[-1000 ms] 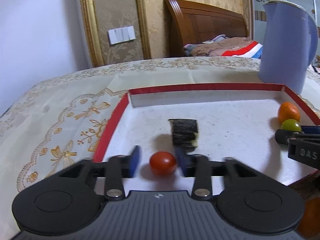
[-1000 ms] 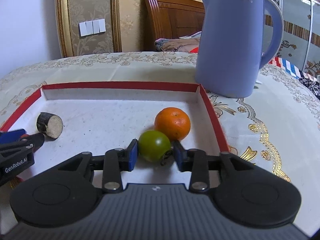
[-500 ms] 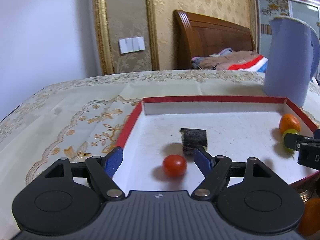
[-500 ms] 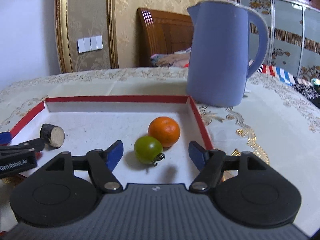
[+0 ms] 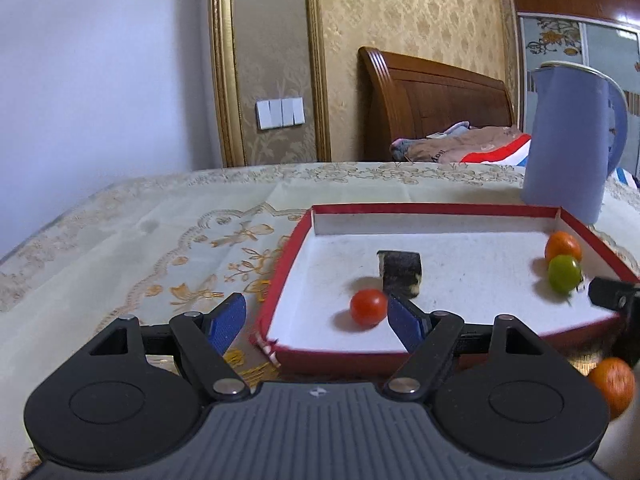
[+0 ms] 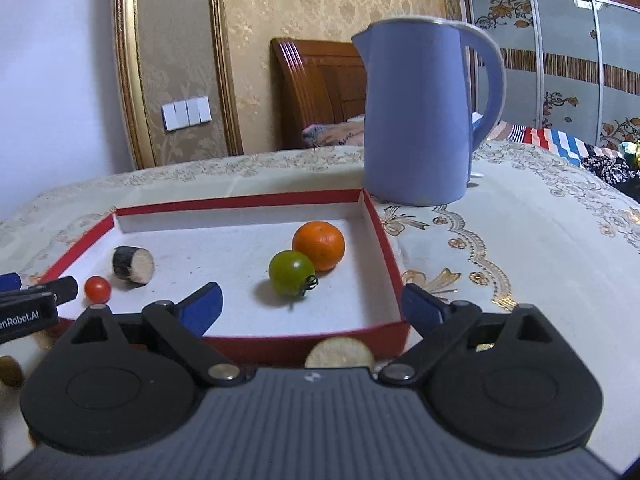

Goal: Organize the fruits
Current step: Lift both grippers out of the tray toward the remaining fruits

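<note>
Both my tongs gape wide over the red tray (image 6: 384, 236).
Red tomato (image 5: 368, 307) beside my left tongs (image 5: 316, 322); green tomato (image 6: 291, 273) ahead of my right tongs (image 6: 310, 310).

Tray (image 6: 384, 236): red outside and rim, white inside w/ faint dark specks. In it: small red tomato (image 5: 368, 307), glossy; green tomato (image 6: 291, 273) w/ dark green stalk; orange mandarin (image 6: 318, 245); cut stick piece (image 6: 133, 264), near-black bark, pale cream cut face. Lower right of left-wrist view: second orange fruit (image 5: 611, 380), blurred. Bottom centre of right-wrist view: pale beige disc (image 6: 339, 354). Kettle (image 6: 420, 112): plain periwinkle blue, lighter rim. Tablecloth (image 5: 160, 240): cream w/ gold floral embroidery and scalloped borders. Both grippers: black bodies, grey ribbed tops, blue finger pads (image 5: 228, 320). Wall (image 5: 400, 12): gold damask; gilt frame strips; white switch plate (image 5: 280, 113). Headboard (image 5: 432, 92): reddish-brown wood. Bedding (image 6: 560, 140): red, white, blue stripes.
</note>
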### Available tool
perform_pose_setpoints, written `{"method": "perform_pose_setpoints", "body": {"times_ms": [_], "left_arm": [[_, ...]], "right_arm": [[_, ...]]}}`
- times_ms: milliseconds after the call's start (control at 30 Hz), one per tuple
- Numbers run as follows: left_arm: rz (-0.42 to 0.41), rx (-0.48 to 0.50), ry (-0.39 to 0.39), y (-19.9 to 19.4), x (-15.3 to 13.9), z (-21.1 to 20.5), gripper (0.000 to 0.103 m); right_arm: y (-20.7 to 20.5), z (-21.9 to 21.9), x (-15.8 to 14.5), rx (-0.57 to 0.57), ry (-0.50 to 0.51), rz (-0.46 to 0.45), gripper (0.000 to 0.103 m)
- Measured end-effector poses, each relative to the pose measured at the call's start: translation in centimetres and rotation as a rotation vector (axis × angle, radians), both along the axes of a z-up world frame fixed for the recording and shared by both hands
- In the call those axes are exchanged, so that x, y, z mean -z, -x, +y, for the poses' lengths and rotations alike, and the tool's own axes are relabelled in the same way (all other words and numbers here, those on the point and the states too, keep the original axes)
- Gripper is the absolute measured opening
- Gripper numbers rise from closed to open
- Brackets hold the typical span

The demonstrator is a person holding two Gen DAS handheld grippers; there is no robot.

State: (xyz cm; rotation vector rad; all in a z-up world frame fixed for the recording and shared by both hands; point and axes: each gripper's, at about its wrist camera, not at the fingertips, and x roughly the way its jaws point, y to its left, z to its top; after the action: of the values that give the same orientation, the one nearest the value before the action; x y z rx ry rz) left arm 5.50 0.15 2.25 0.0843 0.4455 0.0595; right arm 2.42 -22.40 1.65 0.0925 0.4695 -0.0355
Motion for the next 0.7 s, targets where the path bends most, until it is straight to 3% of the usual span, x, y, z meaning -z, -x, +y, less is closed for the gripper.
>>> {"method": "perform_pose_setpoints", "body": {"times_ms": [133,300,567,700], "left_arm": [[-0.046,0.010,-0.015,1.5,-0.4,0.0,0.078],[-0.032,0.026,0.029,2.6,-0.5,1.1,0.079],[-0.097,-0.020,0.061,6.0,-1.3,3.8,0.079],[-0.126,-0.018,0.035,8.3,-1.2,5.4,0.080]], "right_arm": [[1.0,-0.2,-0.2,0.014,0.008,-0.020,0.098],[1.7,-0.9,-0.1,0.032,-0.019,-0.005,0.099],[3.7,-2.7,0.7,0.038,-0.098,0.011,0.101],[3.9,-3.3,0.8,0.051,-0.130,0.009,0.103]]}}
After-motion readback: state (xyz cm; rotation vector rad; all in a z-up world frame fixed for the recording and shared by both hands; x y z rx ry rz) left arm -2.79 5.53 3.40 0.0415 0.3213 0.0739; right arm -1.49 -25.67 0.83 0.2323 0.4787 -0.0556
